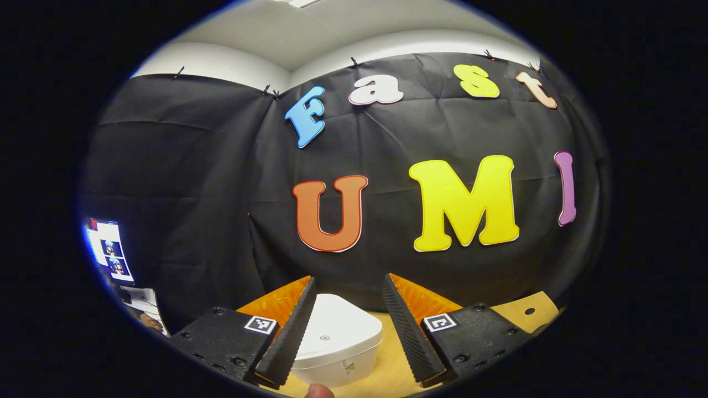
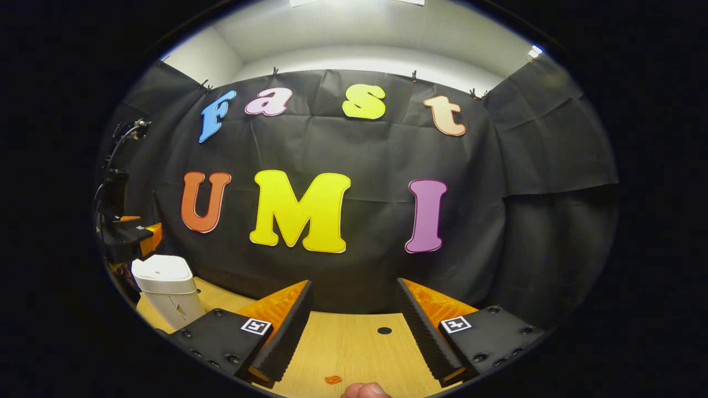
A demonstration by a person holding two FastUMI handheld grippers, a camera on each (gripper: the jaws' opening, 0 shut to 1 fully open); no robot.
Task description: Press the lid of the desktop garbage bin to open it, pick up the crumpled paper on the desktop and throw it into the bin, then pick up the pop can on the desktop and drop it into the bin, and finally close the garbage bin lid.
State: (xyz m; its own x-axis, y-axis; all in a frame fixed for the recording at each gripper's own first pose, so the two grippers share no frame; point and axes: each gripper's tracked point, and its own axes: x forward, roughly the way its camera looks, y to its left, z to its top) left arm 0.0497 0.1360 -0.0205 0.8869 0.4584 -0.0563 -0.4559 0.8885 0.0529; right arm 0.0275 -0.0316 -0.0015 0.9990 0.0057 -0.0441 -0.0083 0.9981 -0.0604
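The white desktop bin (image 1: 338,342) stands on the wooden table just below and ahead of my left gripper (image 1: 349,284), its lid down. My left gripper is open and holds nothing; its fingers flank the bin's top from above. In the right gripper view the same bin (image 2: 166,290) stands at the far left, with the left gripper (image 2: 133,235) hovering over it. My right gripper (image 2: 354,290) is open and empty above bare wood near the back wall.
A wooden tabletop (image 2: 354,342) runs to the black cloth wall. A small orange scrap (image 2: 333,380) lies near the front edge, and a dark round hole (image 2: 384,330) marks the wood. A lit screen (image 1: 108,249) sits at the left. A fingertip (image 2: 362,391) shows at the bottom.
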